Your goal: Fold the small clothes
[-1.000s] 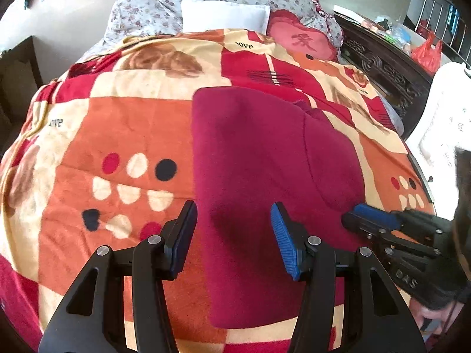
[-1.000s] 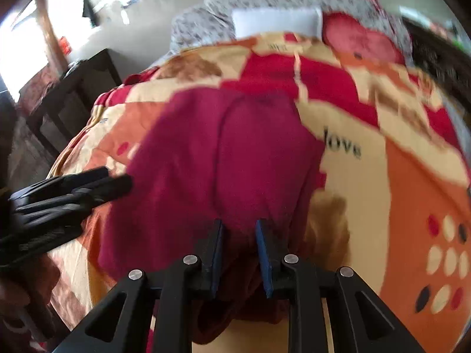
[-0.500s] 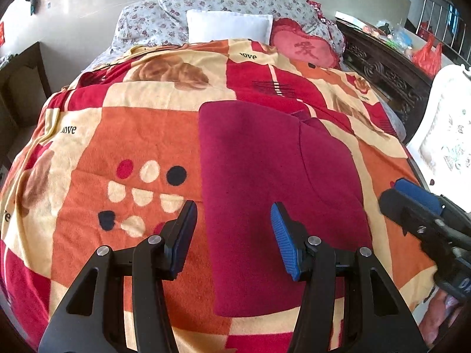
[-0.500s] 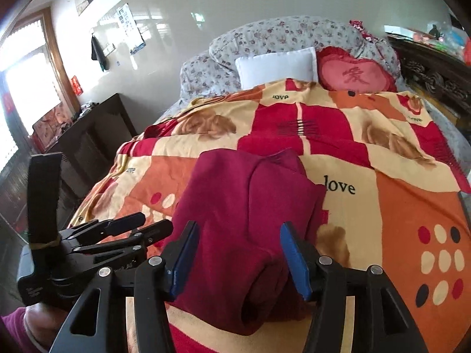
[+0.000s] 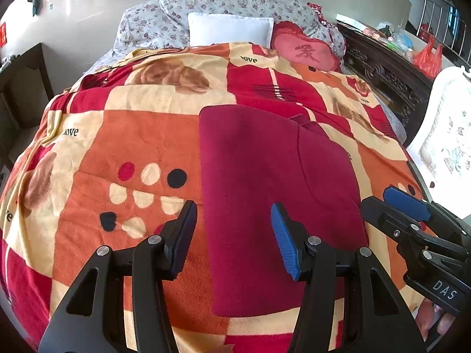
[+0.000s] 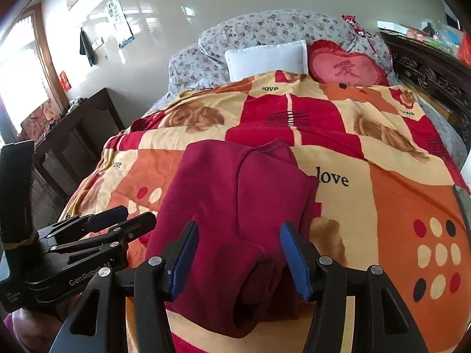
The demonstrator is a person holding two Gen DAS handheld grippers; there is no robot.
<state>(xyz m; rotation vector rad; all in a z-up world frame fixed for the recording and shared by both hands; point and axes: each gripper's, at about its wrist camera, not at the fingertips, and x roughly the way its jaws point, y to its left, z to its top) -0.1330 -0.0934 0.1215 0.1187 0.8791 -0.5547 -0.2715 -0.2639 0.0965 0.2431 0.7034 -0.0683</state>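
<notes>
Maroon garment folded on the bed, both hand-held grippers wide and holding nothing.

The bed (image 5: 391,117) is covered by a blanket (image 5: 132,147) in red, orange and cream squares with dots and "love" lettering; a floral duvet (image 5: 235,0), a white pillow (image 5: 229,32) and a red heart cushion (image 5: 306,53) lie at its head. The garment (image 5: 265,191) lies flat on the blanket near the foot edge, folded into a long strip with 1 flap laid over its right side; in the right wrist view its near end (image 6: 250,279) is bunched and hangs at the blanket's edge. The left hand-held gripper (image 5: 234,235) hovers over the garment's left edge, jaws spread wide. The right hand-held gripper (image 6: 238,261) hovers above the bunched near end, jaws equally wide, touching no cloth.
</notes>
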